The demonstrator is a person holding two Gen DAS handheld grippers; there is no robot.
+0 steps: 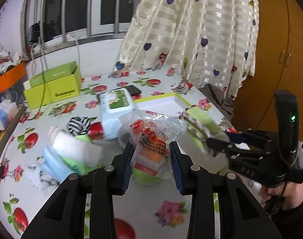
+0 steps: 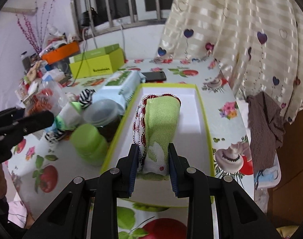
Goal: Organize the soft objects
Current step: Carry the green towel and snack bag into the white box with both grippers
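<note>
My left gripper (image 1: 152, 155) is shut on a clear plastic packet with red print (image 1: 153, 137), held above the table. My right gripper (image 2: 152, 159) is shut on a folded green cloth with a red scalloped edge (image 2: 161, 123), over the white tray with a lime rim (image 2: 191, 107). The right gripper also shows in the left wrist view (image 1: 217, 142), holding the green cloth (image 1: 199, 123) by the tray (image 1: 163, 103). Rolled white, blue and green cloths (image 1: 71, 155) and a black-and-white striped piece (image 1: 79, 125) lie at the left.
A wet-wipes pack (image 1: 115, 107), a phone (image 1: 131, 89), a lime cardboard box (image 1: 51, 87) and an orange box (image 1: 8, 77) sit on the fruit-print tablecloth. A green cup (image 2: 89, 143) and clear lidded jar (image 2: 103, 111) stand left of the tray. Curtain behind, brown cloth (image 2: 265, 127) at right.
</note>
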